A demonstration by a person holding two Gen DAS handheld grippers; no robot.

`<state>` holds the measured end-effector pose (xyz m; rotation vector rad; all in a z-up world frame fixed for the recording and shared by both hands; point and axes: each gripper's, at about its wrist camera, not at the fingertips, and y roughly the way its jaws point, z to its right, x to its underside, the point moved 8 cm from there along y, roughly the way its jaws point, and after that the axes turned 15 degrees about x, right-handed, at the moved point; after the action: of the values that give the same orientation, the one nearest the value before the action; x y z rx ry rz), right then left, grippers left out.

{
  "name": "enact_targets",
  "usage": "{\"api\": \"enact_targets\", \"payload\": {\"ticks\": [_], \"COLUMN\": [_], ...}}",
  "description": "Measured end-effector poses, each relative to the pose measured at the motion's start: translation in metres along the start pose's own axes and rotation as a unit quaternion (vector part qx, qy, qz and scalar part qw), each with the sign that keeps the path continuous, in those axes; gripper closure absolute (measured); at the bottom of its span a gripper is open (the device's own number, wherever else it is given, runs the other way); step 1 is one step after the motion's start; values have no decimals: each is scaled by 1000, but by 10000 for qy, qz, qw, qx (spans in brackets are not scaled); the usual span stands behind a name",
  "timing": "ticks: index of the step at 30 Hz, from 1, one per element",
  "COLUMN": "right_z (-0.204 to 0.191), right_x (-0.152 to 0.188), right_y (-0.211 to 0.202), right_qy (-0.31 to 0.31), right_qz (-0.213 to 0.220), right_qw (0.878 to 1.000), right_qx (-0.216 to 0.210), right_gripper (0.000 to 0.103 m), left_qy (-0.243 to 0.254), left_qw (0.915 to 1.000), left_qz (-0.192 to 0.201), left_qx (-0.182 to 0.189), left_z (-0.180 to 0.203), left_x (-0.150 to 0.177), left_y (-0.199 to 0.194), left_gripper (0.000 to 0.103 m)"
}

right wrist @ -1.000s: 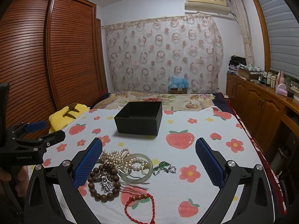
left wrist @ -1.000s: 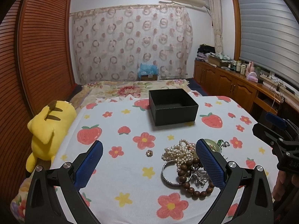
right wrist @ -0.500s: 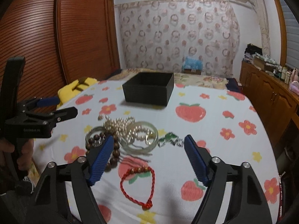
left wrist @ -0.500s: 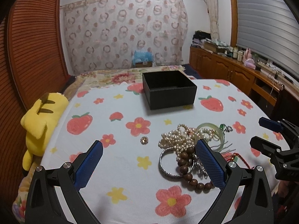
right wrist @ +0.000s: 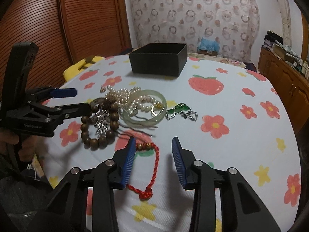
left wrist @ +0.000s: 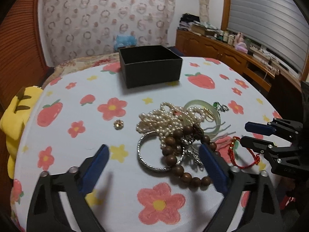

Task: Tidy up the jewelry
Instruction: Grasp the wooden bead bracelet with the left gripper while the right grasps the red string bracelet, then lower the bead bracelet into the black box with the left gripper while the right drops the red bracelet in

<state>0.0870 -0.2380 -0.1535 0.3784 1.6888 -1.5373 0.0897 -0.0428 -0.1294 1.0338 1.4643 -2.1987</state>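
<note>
The right gripper [right wrist: 152,160], its jaws just narrowing but still apart, straddles the red cord bracelet [right wrist: 152,166] without pinching it. The left gripper [left wrist: 154,164], spread wide and just closing slightly, frames the silver bangle [left wrist: 152,154] and wooden beads [left wrist: 173,158] on the strawberry-print bed [left wrist: 77,154].

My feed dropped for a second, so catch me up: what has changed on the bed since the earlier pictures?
Both grippers have come down toward the jewelry. The right gripper has just been closing its jaws, now straddling the red cord bracelet without pinching it. The left gripper has narrowed slightly and frames the silver bangle and wooden bead bracelet. Nothing is held. The black box and the pile stayed put.
</note>
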Motion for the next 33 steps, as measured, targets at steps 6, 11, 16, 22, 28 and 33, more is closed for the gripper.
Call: {"api": "enact_targets", "payload": {"ticks": [6, 11, 16, 22, 28, 33], "right_z": [-2, 3, 9, 12, 14, 14], "right_x": [8, 11, 13, 13, 13, 13], "right_y": [3, 4, 3, 2, 2, 2], "right_qy": [-170, -236, -281, -283, -282, -312], "right_qz": [-145, -169, -157, -146, -130, -132], "right_qw": [9997, 9994, 9991, 9991, 9991, 9990], "right_qx": [55, 176, 261, 263, 281, 287], "right_gripper": [70, 84, 94, 98, 98, 98], "left_qy": [133, 21, -36, -202, -271, -356], "left_qw": [9995, 9989, 9975, 9966, 9964, 9964], "left_qz": [-143, -221, -262, -253, -123, -200], "left_qx": [241, 410, 649, 755, 791, 738], "left_z": [12, 9, 13, 10, 7, -3], "left_x": [-1, 0, 0, 3, 2, 3], "left_y": [9, 15, 17, 14, 2, 4], "left_gripper": [52, 59, 72, 74, 74, 82]}}
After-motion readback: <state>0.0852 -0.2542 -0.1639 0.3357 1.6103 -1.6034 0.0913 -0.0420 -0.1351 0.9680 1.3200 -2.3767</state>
